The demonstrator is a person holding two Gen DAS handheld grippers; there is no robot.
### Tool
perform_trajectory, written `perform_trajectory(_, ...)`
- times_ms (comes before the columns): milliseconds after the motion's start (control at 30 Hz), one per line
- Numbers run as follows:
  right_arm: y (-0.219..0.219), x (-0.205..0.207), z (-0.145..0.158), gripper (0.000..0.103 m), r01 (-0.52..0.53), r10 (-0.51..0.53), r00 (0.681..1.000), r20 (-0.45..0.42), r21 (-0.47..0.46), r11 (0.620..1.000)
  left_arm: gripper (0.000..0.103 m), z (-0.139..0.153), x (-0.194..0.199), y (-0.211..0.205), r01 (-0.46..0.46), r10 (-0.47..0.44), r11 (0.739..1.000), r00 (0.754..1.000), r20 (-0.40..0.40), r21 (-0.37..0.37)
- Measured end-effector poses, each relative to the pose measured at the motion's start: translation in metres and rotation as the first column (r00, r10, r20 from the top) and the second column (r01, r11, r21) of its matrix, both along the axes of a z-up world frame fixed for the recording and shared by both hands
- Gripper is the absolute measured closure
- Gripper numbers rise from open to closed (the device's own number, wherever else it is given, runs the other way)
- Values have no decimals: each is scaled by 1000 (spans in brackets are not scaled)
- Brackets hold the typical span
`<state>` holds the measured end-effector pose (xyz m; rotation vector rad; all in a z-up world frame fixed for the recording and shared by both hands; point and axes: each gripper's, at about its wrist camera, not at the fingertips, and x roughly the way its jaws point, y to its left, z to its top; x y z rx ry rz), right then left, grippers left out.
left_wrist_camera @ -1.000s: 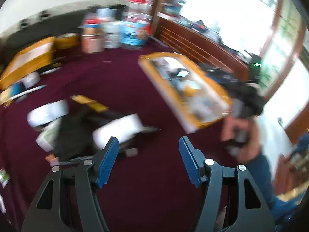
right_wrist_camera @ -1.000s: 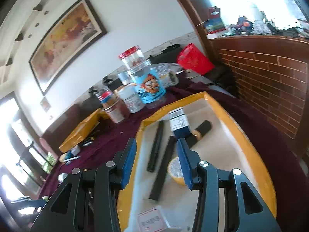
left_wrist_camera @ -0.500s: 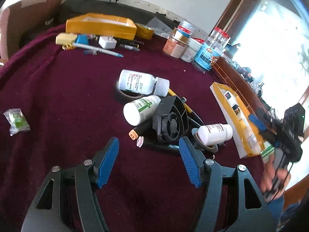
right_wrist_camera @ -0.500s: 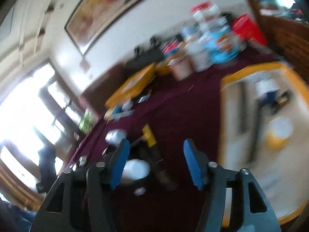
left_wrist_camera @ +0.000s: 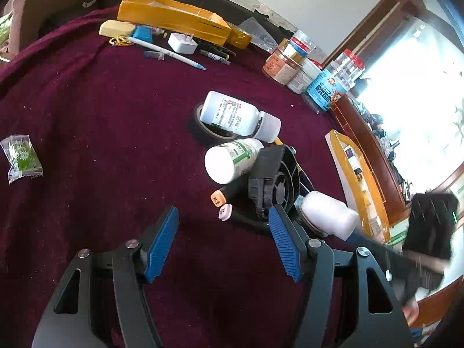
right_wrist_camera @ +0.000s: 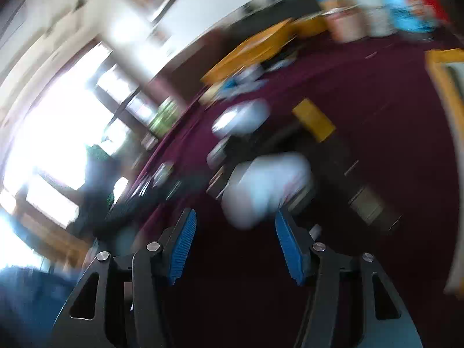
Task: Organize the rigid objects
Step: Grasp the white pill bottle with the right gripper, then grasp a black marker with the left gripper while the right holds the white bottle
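On the dark red cloth lies a pile: a white bottle point(left_wrist_camera: 232, 114) resting on a black tape roll point(left_wrist_camera: 203, 133), a green-labelled white bottle point(left_wrist_camera: 232, 161), a black fan point(left_wrist_camera: 275, 179), two markers with an orange cap point(left_wrist_camera: 217, 198) and a pink cap point(left_wrist_camera: 225, 211), and a third white bottle point(left_wrist_camera: 330, 214). My left gripper point(left_wrist_camera: 223, 214) hangs open just short of the marker caps, holding nothing. In the blurred right wrist view my right gripper point(right_wrist_camera: 235, 223) is open and empty, with a white bottle point(right_wrist_camera: 266, 185) just beyond its fingertips. The yellow tray point(left_wrist_camera: 362, 179) lies to the right of the pile.
At the back stand a yellow box point(left_wrist_camera: 174, 17), a white charger point(left_wrist_camera: 182, 43), a pen point(left_wrist_camera: 168, 52) and several jars point(left_wrist_camera: 327, 78). A green snack packet point(left_wrist_camera: 21, 156) lies far left. A wooden ledge runs behind the tray.
The left view swung from the tray to the pile and crept closer. The right gripper left the tray, swept left to the pile, and its jaws widened.
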<state>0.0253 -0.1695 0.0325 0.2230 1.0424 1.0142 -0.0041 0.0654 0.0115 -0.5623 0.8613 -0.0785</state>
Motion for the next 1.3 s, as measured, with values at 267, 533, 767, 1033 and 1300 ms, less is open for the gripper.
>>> perform_trajectory(267, -16, -21, 10, 50, 124, -115, 988, 107, -79, 989, 39, 4, 0, -7, 27, -28, 999, 1000, 10, 31)
perform_trajectory(533, 33, -18, 17, 42, 230, -115, 898, 424, -231, 945, 39, 5, -1, -6, 21, -22, 999, 1000, 18, 38)
perform_trajectory(767, 58, -8, 13, 43, 291, -108, 854, 510, -294, 911, 39, 6, -3, -10, 36, -38, 998, 999, 31, 53)
perform_trajectory(1033, 32, 4, 17, 71, 358, -249, 872, 421, -200, 912, 39, 10, -6, -17, 54, -59, 994, 997, 44, 90)
perform_trajectory(1300, -32, -19, 30, 71, 378, -360, 891, 274, -12, 926, 39, 19, -9, -38, 165, -180, 969, 982, 64, 183)
